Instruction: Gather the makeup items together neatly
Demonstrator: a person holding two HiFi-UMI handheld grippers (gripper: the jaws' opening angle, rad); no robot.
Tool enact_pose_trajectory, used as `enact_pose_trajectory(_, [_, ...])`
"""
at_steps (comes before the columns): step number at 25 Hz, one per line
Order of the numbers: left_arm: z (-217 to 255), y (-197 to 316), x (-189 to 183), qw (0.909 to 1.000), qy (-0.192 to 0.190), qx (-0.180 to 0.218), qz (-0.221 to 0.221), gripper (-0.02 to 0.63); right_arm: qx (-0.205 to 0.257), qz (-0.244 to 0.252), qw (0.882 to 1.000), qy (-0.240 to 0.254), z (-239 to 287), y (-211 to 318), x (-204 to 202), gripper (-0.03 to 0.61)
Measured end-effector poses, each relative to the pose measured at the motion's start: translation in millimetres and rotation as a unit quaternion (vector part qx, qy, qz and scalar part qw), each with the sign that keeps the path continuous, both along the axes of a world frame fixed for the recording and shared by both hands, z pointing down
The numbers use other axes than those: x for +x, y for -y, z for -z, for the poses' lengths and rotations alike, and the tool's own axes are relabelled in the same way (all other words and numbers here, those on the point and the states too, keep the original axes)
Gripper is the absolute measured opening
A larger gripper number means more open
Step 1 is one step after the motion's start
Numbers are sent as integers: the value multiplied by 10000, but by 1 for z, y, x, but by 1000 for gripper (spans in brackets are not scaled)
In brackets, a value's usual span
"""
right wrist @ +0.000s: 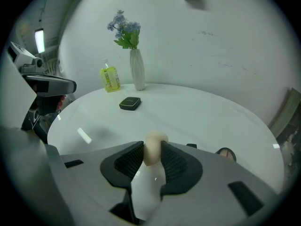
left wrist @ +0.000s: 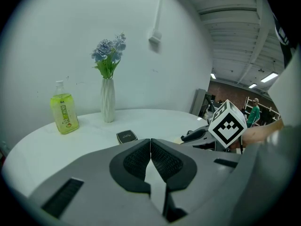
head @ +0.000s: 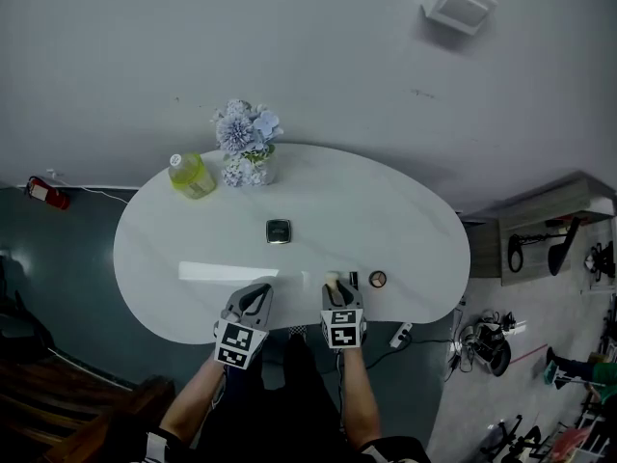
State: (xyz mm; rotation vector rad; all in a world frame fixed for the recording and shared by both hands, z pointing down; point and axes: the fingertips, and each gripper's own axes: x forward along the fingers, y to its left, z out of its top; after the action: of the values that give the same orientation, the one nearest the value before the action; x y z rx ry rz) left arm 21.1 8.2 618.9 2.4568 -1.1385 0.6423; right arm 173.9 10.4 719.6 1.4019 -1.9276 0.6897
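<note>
The right tool (right wrist: 152, 160) pinched a smooth, cream, egg-shaped makeup sponge (right wrist: 155, 142) (rounded tip poking out); the left tool (left wrist: 150, 149) sat closed, empty.

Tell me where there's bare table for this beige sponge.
Bare: the white oval table right of the black square compact, and left, before the yellow-green bottle. Crowded: the near edge by the round brown compact; the back by the white flower vase.
</note>
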Motion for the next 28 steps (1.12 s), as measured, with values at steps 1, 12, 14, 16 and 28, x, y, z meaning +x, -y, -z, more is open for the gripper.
enact_pose_trajectory(1, [-2, 0, -1, 10000, 11, -17, 14, 20, -32, 17, 10000, 0, -3, -1, -1, 132])
enact_pose_trajectory(12, [-9, -6, 0, 9999, 45, -93, -32, 20, -86, 57, 9999, 78, -16, -7, -5, 135])
enact_pose_trajectory(14, [-8, -6, 0, 9999, 57, -79, -54, 20, -14, 14, 10000, 93, -14, -6, -3, 135])
enact_pose_trajectory(16, [-6, -6, 0, 10000, 55, -55, -62, 20, 64, -77, 9999, 115, -11, -6, -1, 148])
enact_pose_trajectory(28, [17, -5, 4, 9997, 12, 192, -153, 20, 514, -224, 9983, 181, 32, -2, 0, 175])
